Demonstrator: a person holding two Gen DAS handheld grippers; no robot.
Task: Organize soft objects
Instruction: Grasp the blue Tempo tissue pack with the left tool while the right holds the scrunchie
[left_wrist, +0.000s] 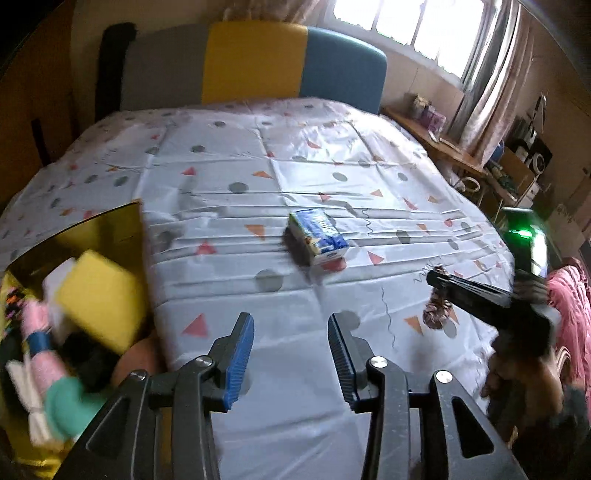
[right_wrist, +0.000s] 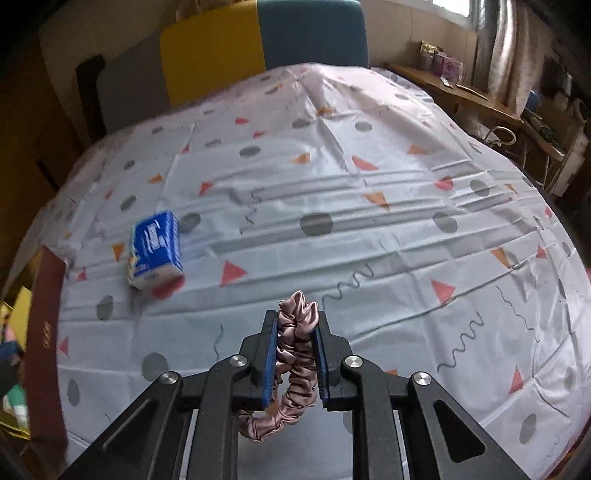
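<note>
Glossy satin scrunchie (right_wrist: 298, 354), shiny creased plastic-looking tablecloth (right_wrist: 369, 229), glossy tissue pack (right_wrist: 157, 251).

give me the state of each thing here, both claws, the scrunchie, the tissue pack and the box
left claw: open, holding nothing, above the sheet
right claw: shut on the pink satin scrunchie
pink satin scrunchie: squeezed between the blue pads, its loop hanging below
blue plastic tissue pack: lying on the patterned bed sheet, untouched
gold-lined open box: open, with a yellow sponge and other soft items in it

Daylight poured from the overexposed window (left_wrist: 413, 26) far ahead-right of the left gripper (left_wrist: 290, 354), glaring off the glossy white patterned tablecloth (left_wrist: 295, 155). Edges curved and darkened. The open gold-lined box of soft items (left_wrist: 74, 280) to its left blurred.
</note>
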